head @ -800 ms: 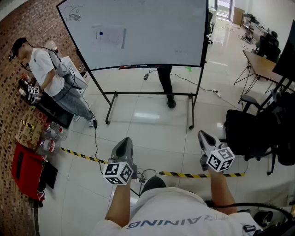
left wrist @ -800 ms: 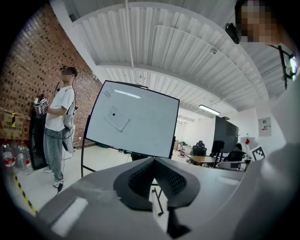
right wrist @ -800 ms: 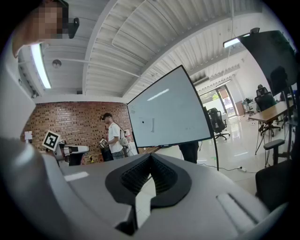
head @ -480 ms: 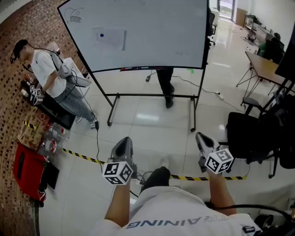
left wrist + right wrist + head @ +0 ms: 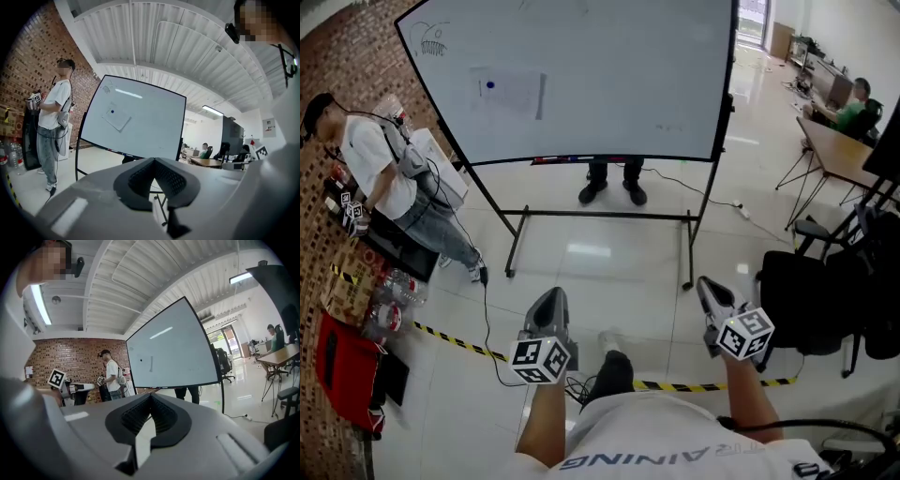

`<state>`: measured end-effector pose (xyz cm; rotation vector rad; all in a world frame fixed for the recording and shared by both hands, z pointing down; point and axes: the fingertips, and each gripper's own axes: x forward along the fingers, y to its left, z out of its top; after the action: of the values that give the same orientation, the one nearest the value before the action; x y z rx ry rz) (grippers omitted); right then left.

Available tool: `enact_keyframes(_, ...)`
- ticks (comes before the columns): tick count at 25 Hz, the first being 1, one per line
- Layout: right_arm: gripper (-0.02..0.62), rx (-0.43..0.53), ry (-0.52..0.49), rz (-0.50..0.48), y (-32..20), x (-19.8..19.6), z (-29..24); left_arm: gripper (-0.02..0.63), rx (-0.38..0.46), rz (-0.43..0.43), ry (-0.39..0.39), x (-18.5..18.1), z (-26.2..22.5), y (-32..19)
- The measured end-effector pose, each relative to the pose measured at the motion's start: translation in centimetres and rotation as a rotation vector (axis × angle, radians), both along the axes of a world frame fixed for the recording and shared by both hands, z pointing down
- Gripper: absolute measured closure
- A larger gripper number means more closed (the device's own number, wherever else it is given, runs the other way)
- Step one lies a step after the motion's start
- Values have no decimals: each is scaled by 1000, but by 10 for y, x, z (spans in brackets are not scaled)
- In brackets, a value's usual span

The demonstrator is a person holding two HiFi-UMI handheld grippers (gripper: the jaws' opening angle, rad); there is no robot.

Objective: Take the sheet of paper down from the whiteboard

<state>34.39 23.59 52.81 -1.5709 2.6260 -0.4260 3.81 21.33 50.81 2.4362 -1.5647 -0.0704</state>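
Note:
A white sheet of paper [image 5: 511, 93] hangs on the upper left of the whiteboard [image 5: 609, 84], pinned by a blue magnet [image 5: 490, 85]. It also shows in the left gripper view as a tilted sheet [image 5: 117, 119], and edge-on in the right gripper view [image 5: 151, 363]. Both grippers are far from the board, held level near the person's body. My left gripper [image 5: 549, 302] is shut and holds nothing. My right gripper [image 5: 708, 286] is shut and empty too.
The whiteboard stands on a black wheeled frame [image 5: 595, 215]; someone's legs [image 5: 609, 183] show behind it. A person in a white shirt [image 5: 380, 169] stands at the left by a brick wall. Yellow-black tape [image 5: 459, 342] crosses the floor. Black chairs [image 5: 825, 281] and a desk [image 5: 839, 141] are at the right.
The view has shifted closer to the whiteboard, which now looks larger. Both grippers keep their places in front of the body, shut. The legs behind the board moved left.

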Motion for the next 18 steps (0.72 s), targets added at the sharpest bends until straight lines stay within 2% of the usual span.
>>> enact_keyframes(4,589,28,27,-41,-83,-30,-14,604,28,-23,-29,-22,-12,-67)
enact_keyframes(7,589,43,27,-67,-148,-61,-28,604,41,-48,-59,-52,-21,-121)
enact_keyframes(13,589,65,43,-116,-281,-122,-57,604,66,-73,-63,-107,-50,-235)
enact_keyframes(18,589,75,46,-184,-353,-172,-71,604,67,-124,-59,-149,-57,-289)
